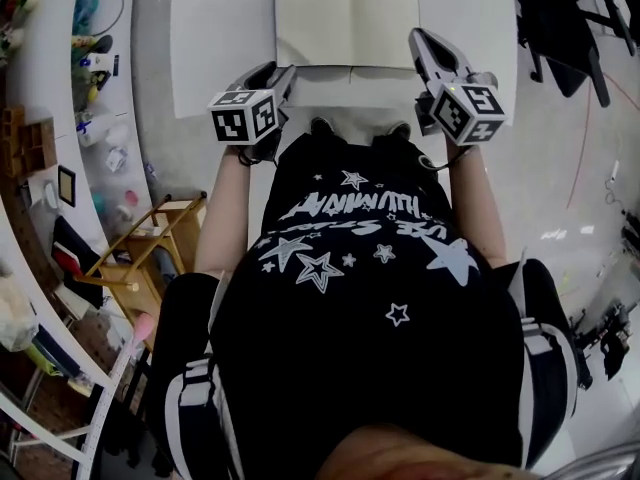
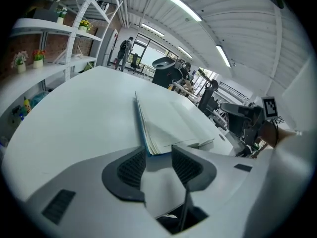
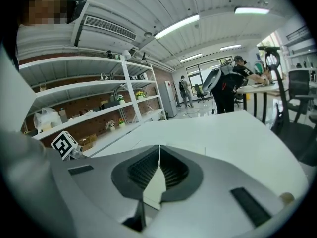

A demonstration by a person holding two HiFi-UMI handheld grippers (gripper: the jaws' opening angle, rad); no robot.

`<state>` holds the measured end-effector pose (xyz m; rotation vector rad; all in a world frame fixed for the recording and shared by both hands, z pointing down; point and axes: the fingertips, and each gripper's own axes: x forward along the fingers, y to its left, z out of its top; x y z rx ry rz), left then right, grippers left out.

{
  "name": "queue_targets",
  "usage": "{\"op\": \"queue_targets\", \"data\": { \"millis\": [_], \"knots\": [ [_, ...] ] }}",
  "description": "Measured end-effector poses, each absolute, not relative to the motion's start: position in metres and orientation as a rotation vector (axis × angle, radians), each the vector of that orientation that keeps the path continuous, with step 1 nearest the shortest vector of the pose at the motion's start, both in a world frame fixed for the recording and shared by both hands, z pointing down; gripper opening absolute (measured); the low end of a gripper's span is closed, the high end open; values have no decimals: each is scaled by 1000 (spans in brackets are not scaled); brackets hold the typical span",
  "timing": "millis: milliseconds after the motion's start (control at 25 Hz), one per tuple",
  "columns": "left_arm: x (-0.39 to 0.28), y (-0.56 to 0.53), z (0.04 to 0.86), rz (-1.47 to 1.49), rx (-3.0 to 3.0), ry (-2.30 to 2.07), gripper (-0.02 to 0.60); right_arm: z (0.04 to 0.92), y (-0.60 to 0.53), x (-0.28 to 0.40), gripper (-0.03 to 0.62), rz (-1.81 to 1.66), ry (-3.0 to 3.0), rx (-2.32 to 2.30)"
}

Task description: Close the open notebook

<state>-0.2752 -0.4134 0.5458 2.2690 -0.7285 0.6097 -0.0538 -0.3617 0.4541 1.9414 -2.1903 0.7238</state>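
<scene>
One white table (image 1: 220, 48) beside wall shelves (image 3: 99, 114) bears the open notebook (image 1: 345, 18); left fingers (image 2: 130, 170) spread, right fingers (image 3: 143, 170) pressed together.

White table (image 1: 215, 58), wooden stool (image 1: 178, 211), wall shelves (image 3: 99, 114), black chair (image 1: 565, 18)

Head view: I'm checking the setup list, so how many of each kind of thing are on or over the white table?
Open notebook: 1
Handheld grippers: 2 (left gripper, right gripper)
Total: 3

Cream-paged notebook (image 1: 346, 18) with blue cover, white table (image 1: 220, 38), black star-print shirt (image 1: 360, 268)
</scene>
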Motion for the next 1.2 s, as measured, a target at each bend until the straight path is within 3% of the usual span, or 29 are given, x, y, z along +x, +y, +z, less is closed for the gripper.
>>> {"op": "queue_targets", "data": {
  "millis": [560,800,1200],
  "knots": [
    [-270,-421,532,564,2259,-745,151,457,-336,-32,11,731,-2154,2027],
    [-270,-421,501,494,2295,-843,48,451,-316,-17,11,731,-2182,2053],
    [-213,-391,436,310,2363,-884,25,438,-286,31,11,717,-2227,2047]
  ]
}}
